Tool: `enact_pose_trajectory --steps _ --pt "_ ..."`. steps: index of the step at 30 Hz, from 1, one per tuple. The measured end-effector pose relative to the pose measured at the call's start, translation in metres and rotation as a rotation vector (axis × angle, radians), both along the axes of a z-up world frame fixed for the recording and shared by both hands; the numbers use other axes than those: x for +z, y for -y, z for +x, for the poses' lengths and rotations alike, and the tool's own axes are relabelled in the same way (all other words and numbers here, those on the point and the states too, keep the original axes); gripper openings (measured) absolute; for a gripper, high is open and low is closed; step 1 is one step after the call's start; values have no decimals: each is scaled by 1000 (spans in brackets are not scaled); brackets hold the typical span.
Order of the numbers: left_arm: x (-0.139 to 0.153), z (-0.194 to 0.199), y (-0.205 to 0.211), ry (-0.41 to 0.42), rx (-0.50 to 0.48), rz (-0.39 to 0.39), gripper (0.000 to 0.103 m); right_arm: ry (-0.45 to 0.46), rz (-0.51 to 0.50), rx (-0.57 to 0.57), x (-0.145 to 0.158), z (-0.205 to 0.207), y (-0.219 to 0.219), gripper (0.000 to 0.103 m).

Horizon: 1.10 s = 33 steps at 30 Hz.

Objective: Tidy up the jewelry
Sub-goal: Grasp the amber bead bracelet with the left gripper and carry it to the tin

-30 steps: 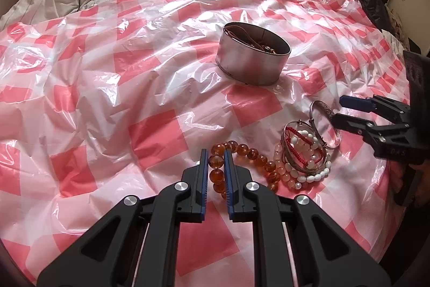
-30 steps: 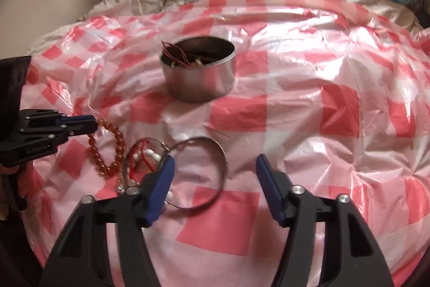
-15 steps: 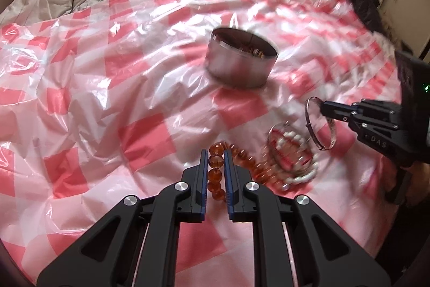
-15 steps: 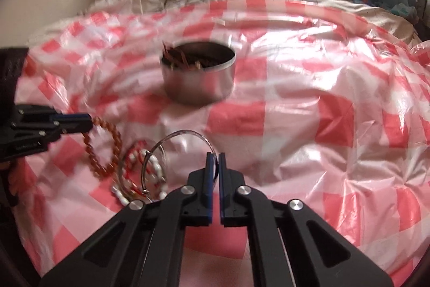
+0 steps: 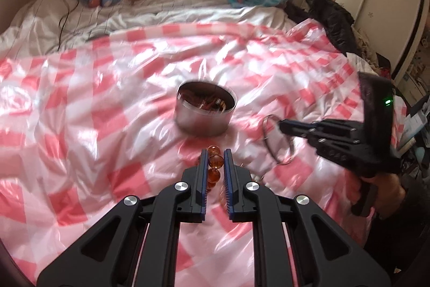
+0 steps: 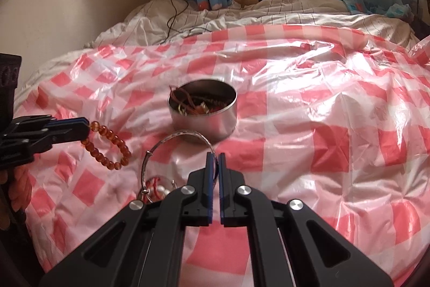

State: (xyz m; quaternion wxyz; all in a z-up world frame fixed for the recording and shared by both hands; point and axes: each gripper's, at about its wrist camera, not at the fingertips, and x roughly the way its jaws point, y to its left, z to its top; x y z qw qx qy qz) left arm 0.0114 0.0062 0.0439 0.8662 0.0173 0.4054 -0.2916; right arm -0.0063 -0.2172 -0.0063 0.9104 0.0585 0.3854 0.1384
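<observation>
Both bracelets have left the sheet [image 6: 309, 152] — amber beads [image 6: 107, 147] pinched in the left gripper [image 5: 215, 160], silver bangle [image 6: 172, 141] clamped in the right gripper [image 6: 214, 160], whose jaws closed moments ago — hanging just near of the tin [image 6: 204, 123], likely their destination.

Both cameras ride their grippers, angled down over the checked sheet [image 5: 80, 125] towards the window wall. Both views share the round tin [image 5: 205, 112] [image 6: 203, 112]; each catches the other gripper sideways.
</observation>
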Motion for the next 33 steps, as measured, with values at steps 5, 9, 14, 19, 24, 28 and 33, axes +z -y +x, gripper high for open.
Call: enact_pose_trajectory --steps 5,9,14,19,24,28,33 --pt "22 13 14 29 -21 -36 10 42 30 -32 11 17 9 4" --pt "34 31 24 43 -22 -79 10 57 28 -44 14 27 12 4" --pt "41 55 39 45 -33 -111 10 65 31 -51 16 37 14 4" --pt "37 78 55 38 -34 -121 10 76 19 -69 19 50 20 4" --pt "15 105 64 -6 -12 -129 10 78 -12 -79 19 68 22 4" --pt "-19 126 73 -53 11 -46 10 79 -60 -63 16 82 14 4" --pt "-51 141 68 -104 58 81 11 70 -110 -27 10 96 0 4"
